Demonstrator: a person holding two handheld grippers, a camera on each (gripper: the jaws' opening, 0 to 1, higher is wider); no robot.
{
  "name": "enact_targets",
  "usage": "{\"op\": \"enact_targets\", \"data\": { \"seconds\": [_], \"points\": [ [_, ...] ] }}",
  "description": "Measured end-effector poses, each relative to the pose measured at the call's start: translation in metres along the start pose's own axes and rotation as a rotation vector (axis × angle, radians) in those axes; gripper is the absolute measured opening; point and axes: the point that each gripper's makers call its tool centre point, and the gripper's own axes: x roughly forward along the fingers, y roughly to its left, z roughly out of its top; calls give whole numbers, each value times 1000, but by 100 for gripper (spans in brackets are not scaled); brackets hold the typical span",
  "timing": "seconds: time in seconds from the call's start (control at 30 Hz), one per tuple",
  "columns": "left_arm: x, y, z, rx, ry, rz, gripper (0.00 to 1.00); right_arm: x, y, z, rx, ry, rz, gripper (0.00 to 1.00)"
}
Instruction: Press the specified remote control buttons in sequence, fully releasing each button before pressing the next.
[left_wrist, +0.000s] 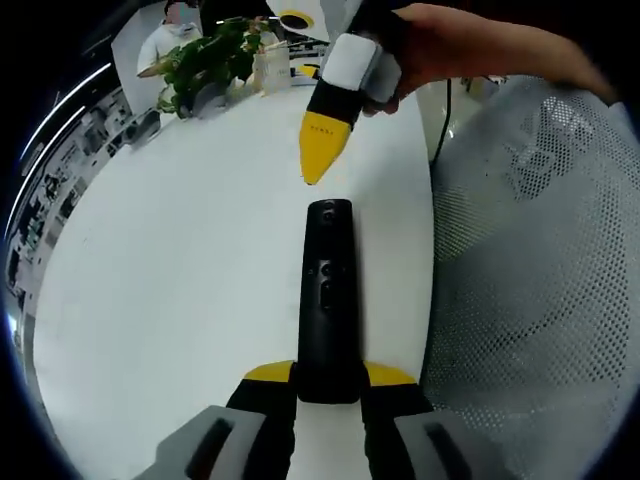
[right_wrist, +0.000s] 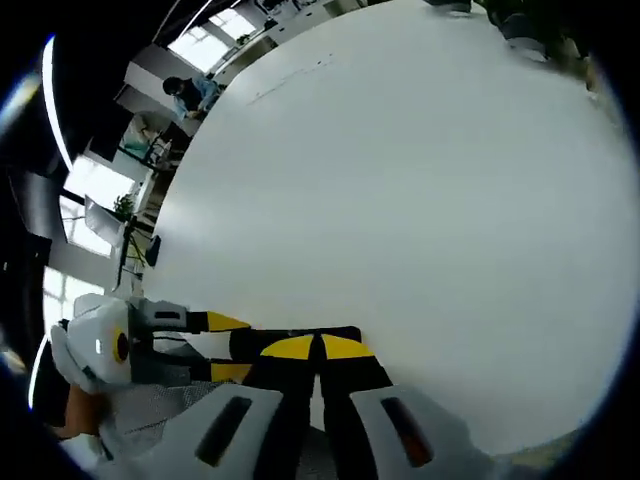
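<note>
A slim black remote (left_wrist: 328, 300) lies lengthwise on the white table (left_wrist: 180, 260), its near end clamped between the yellow-tipped jaws of my left gripper (left_wrist: 330, 374). My right gripper (left_wrist: 322, 150), held by a hand, hangs over the table just beyond the remote's far end, jaws together and tip pointing down, a small gap from the remote. In the right gripper view its own jaws (right_wrist: 318, 348) are shut with nothing between them, just above the remote (right_wrist: 300, 331). The left gripper (right_wrist: 235, 347) reaches in from the left there, holding the remote.
A grey mesh chair back (left_wrist: 540, 270) stands close along the table's right edge. A potted plant (left_wrist: 205, 62) and a glass jar (left_wrist: 270, 68) sit at the table's far end. A person (left_wrist: 175, 30) is in the background. Bare tabletop (right_wrist: 400, 180) stretches ahead.
</note>
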Motion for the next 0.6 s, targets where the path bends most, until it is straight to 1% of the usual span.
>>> {"op": "enact_targets", "data": {
  "seconds": [0.07,0.17,0.27,0.47,0.6],
  "points": [
    [0,0,0,5,1,-3,24,3,-1,1,7,-7,4,0],
    [0,0,0,5,-1,-5,24,3,-1,1,7,-19,11,0],
    [0,0,0,5,0,-6,24,7,-5,-3,35,3,5,0],
    [0,0,1,6,1,-9,24,11,-4,-3,68,6,20,0],
    [0,0,1,7,0,-9,24,11,-4,-3,56,0,9,0]
  ]
}}
